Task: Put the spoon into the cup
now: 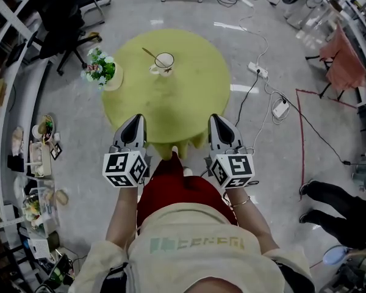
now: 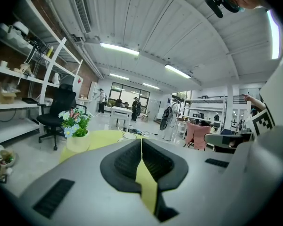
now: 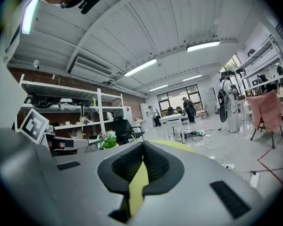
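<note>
**Position of parts.** The spoon (image 1: 150, 55) lay on the far half of the round yellow-green tabletop (image 1: 189, 96). Its handle angled up and to the left from the cup (image 1: 165, 61). One end met the cup's rim. The head view did not show whether that end sat inside the cup or only leaned against it.

**Tongs.** The left tongs (image 1: 135, 119) and the right tongs (image 1: 220, 118) were held side by side over the near edge of the tabletop, well apart from spoon and cup. Each gripper view showed the jaws pressed together with nothing between them.

**Hazards.**
- If the tongs reached the spoon with the jaws together, they would probably push it instead of gripping it, and it could slide off the rim or across the cloth.
- The handle looked thin, so an off-centre grip would likely let it pivot or drop.
- The cup looked light, so pressing the spoon sideways against the rim could tip it.
- The flower pot (image 1: 101, 71) stood near the cup on its left, so a wide sweep by the left tongs risked knocking it.
</note>
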The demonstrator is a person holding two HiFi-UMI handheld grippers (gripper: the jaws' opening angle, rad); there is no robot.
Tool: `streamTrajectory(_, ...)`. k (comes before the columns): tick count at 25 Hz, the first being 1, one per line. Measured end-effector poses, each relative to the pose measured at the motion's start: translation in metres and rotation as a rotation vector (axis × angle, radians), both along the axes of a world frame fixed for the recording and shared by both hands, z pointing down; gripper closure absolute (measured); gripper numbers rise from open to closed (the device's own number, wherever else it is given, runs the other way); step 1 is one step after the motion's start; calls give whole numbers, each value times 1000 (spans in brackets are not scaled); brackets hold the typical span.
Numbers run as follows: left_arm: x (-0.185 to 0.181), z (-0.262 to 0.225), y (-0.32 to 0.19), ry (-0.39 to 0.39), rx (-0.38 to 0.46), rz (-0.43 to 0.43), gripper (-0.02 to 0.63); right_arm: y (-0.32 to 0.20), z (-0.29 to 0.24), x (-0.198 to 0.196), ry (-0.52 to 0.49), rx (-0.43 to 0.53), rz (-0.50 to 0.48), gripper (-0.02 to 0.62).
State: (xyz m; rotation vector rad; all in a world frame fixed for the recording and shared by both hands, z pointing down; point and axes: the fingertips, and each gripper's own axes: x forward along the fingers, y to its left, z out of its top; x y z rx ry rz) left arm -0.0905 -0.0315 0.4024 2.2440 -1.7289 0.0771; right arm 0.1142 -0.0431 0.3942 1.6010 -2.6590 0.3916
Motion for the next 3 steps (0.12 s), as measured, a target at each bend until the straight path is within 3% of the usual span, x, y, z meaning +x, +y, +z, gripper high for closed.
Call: streamTrajectory(3, -2, -6, -3, 11, 11, -1, 580, -2, -6, 3, -14, 12, 12, 560)
